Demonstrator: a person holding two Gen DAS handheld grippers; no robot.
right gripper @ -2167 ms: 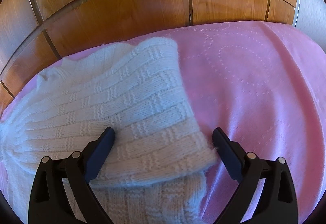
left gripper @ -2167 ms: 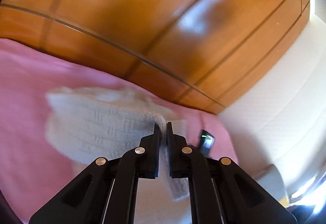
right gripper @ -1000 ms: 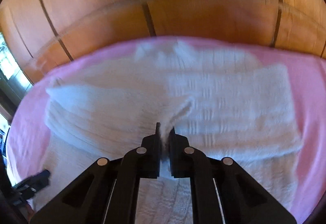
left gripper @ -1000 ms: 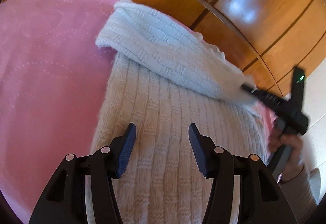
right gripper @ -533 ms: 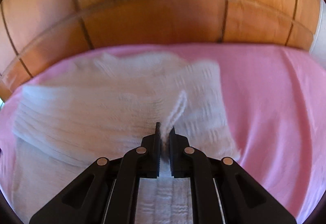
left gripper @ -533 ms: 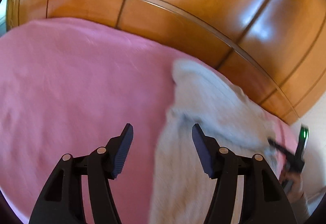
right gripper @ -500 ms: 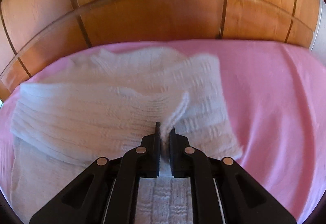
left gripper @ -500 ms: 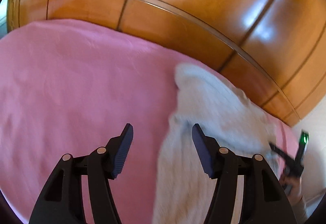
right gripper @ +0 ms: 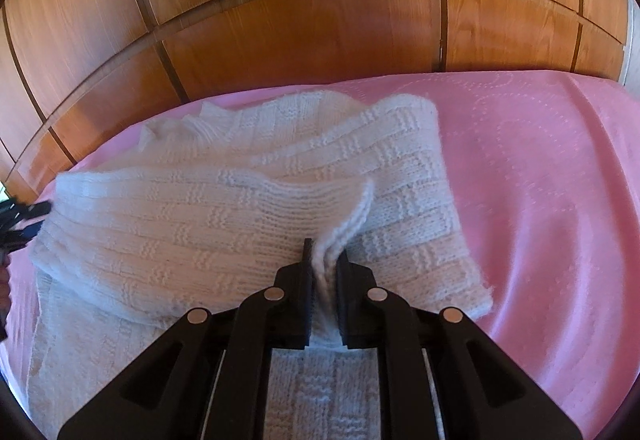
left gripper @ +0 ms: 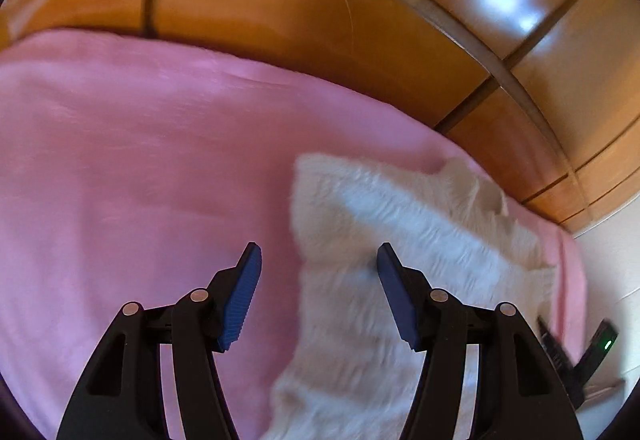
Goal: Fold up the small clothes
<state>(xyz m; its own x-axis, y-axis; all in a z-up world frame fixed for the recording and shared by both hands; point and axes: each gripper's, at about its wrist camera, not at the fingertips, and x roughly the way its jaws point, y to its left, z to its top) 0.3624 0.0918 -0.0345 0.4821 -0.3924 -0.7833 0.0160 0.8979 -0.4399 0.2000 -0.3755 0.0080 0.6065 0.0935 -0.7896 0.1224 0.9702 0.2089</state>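
Observation:
A white knitted sweater [right gripper: 240, 216] lies on a pink bedspread [right gripper: 540, 180], with both sleeves folded across its body. My right gripper [right gripper: 325, 260] is shut on the cuff edge of the sleeve [right gripper: 348, 216] that lies on top, just above the sweater. My left gripper [left gripper: 318, 272] is open and empty, hovering over the sweater's left edge [left gripper: 360, 240] where it meets the bedspread [left gripper: 140, 168]. The right gripper's tip also shows in the left wrist view [left gripper: 568, 356], and the left gripper's tip shows at the left edge of the right wrist view [right gripper: 24, 216].
A glossy wooden panelled headboard [right gripper: 320, 20] runs along the far side of the bed, also in the left wrist view [left gripper: 320, 20]. A white wall [left gripper: 612, 280] stands at the right.
My left gripper let go of its sleeve and swung left, open, to the sweater's left edge. My right gripper shut on the other sleeve's cuff and carried it across the sweater.

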